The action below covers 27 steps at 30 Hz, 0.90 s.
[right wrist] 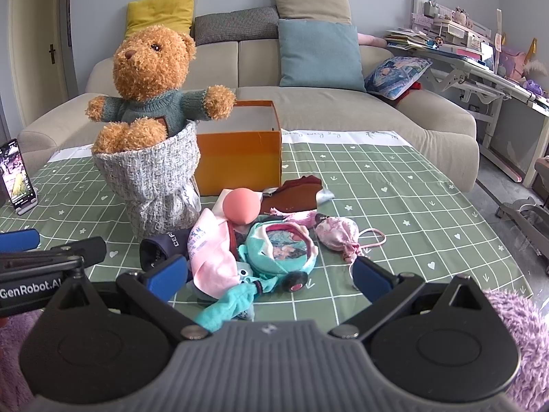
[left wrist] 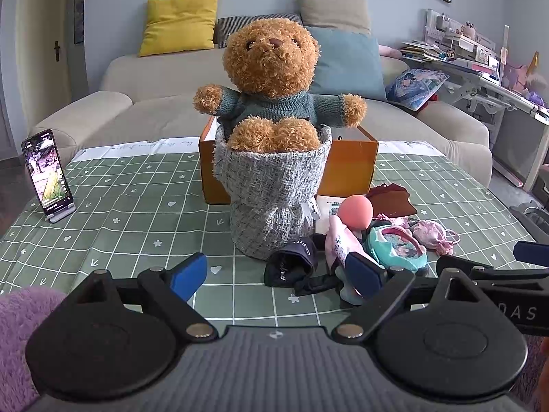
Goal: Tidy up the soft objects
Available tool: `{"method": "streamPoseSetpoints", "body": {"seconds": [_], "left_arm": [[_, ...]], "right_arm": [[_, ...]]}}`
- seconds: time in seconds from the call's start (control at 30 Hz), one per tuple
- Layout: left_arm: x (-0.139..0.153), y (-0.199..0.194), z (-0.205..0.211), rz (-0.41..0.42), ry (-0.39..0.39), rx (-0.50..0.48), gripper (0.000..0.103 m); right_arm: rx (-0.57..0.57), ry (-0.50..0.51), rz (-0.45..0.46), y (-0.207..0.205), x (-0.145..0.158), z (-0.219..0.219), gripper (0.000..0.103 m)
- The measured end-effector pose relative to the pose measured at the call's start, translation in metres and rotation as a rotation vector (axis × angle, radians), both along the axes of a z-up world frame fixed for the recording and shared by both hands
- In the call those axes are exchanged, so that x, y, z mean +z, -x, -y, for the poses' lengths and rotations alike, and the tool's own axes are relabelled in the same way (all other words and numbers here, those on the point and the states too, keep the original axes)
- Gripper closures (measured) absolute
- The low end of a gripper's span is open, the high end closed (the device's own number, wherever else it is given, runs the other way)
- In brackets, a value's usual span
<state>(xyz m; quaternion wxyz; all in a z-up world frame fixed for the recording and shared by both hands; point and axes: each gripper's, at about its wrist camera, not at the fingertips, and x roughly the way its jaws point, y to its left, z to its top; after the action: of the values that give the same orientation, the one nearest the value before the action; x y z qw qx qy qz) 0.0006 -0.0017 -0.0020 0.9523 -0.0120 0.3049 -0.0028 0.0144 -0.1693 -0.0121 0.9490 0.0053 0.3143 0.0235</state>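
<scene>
Both tools spread, holding nothing: left tool, right tool. Soft pile lies on surface just in front of orange box, beside teddy bear. Pinch one item's bunched fabric w/ right tool, avoid snagging pouch cord.

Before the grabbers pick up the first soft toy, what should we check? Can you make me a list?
1. Left gripper open and empty: ok, jaws wide apart.
2. Right gripper open and empty: ok.
3. Orange box open on top: ok, no lid on it; nothing shows in the part of the inside in view.
4. Soft pile in reach: ok, the teal pouch and pink cloth lie just ahead of the right gripper.
5. Teddy bear steady: ok, upright in its grey woven wrap.
6. Path to the box clear: not ok for the left gripper, the bear stands in front of it.
</scene>
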Motion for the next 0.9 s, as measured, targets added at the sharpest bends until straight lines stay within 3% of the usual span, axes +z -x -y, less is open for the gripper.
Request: {"method": "streamPoseSetpoints", "body": {"seconds": [0.4,0.63,0.9], "left_arm": [[-0.002,0.000,0.001,-0.007,-0.004,-0.002,0.001],[-0.004,-0.005,0.002,-0.032,0.011,-0.031,0.015],[-0.009,-0.012,0.003,-0.069,0.017,-0.045,0.017]], "right_arm": [[-0.003,-0.002,-0.008,0.000,-0.002,0.002,0.003],[-0.007,0.000,-0.028,-0.007,-0.004,0.003,0.003],[-0.004,0.001,-0.051,-0.014,-0.007,0.001,0.003]]}}
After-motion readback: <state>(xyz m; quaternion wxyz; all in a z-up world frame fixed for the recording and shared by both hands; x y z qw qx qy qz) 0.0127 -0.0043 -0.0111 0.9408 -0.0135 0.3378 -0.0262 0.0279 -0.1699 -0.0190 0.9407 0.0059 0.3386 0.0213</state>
